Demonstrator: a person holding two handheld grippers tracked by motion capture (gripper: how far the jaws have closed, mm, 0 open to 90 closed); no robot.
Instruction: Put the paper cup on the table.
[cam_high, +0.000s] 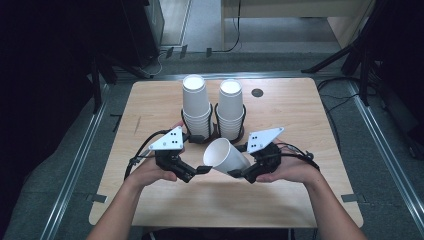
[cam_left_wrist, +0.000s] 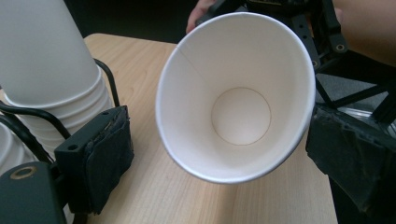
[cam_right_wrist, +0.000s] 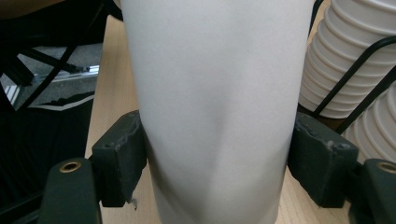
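Note:
A single white paper cup (cam_high: 225, 156) lies tilted above the wooden table (cam_high: 285, 200), with its mouth toward the left. My right gripper (cam_high: 241, 162) is shut on its lower body; in the right gripper view both pads press the cup (cam_right_wrist: 215, 93) and its wall is dented between them. My left gripper (cam_high: 197, 172) stands open at the cup's mouth. In the left gripper view the open rim and inside of the cup (cam_left_wrist: 238, 93) face the camera, and the left pad (cam_left_wrist: 100, 158) is apart from the rim.
Two stacks of white cups, one left (cam_high: 196, 105) and one right (cam_high: 231, 107), stand upright in black wire holders (cam_high: 200, 136) just behind the grippers. A small dark round plug (cam_high: 257, 92) sits at the far right of the table. Dark floor and rails surround it.

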